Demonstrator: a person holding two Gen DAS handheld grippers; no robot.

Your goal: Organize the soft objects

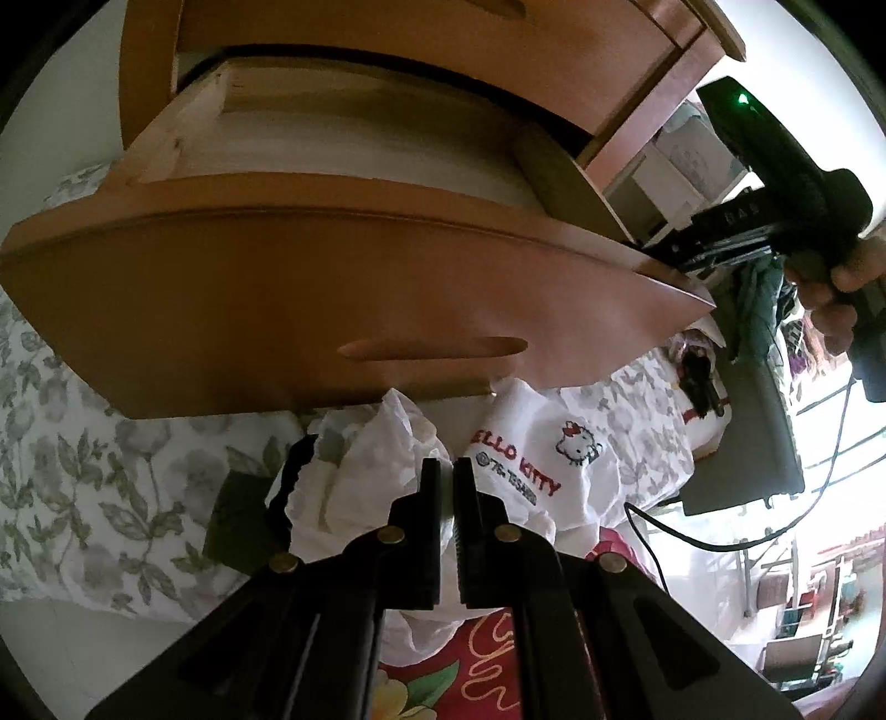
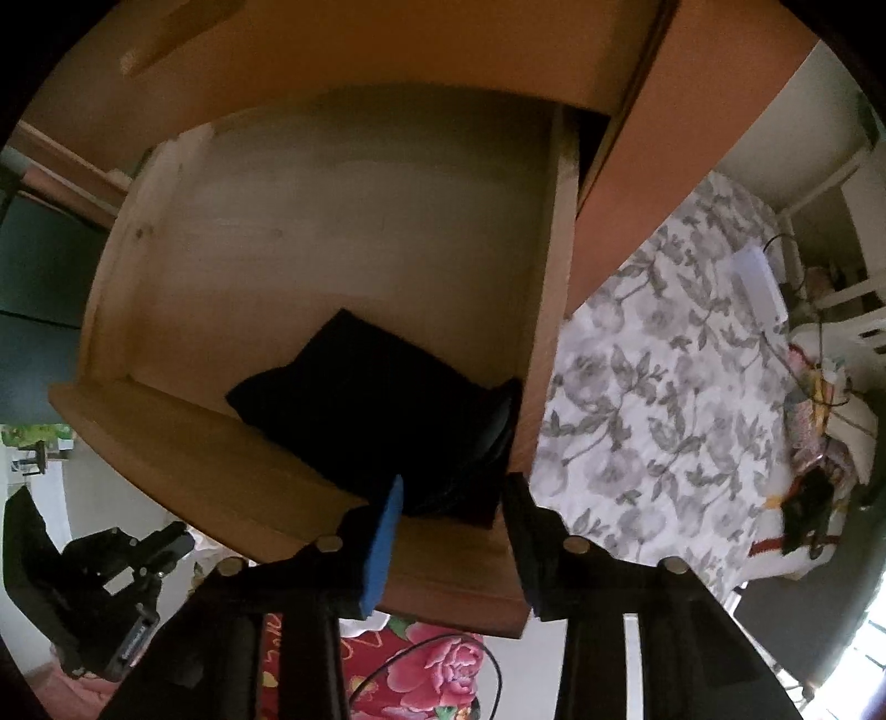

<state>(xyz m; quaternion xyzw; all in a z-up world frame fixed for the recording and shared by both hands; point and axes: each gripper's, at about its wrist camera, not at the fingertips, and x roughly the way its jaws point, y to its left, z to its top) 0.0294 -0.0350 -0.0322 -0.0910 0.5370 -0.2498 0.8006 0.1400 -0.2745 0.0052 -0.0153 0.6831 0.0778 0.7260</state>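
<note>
A wooden drawer [image 2: 183,443] stands pulled out of a wooden cabinet [image 1: 421,33]. A folded black cloth [image 2: 382,410] lies in the drawer's front right corner. My right gripper [image 2: 451,487] is open over the drawer's front edge, its fingers on either side of the black cloth. My left gripper [image 1: 447,471] is shut with nothing between its jaws, below the drawer front [image 1: 343,310]. Ahead of it on the bed lie crumpled white cloths [image 1: 365,459] and a white Hello Kitty cloth [image 1: 531,443]. The right gripper also shows in the left wrist view [image 1: 692,243], at the drawer's right corner.
A bed with a grey floral sheet [image 2: 664,376] lies to the right of the drawer. A red flowered fabric [image 2: 432,664] lies below the drawer. A black cable [image 1: 720,531] runs across the right side. A white box [image 2: 758,282] lies on the far bed.
</note>
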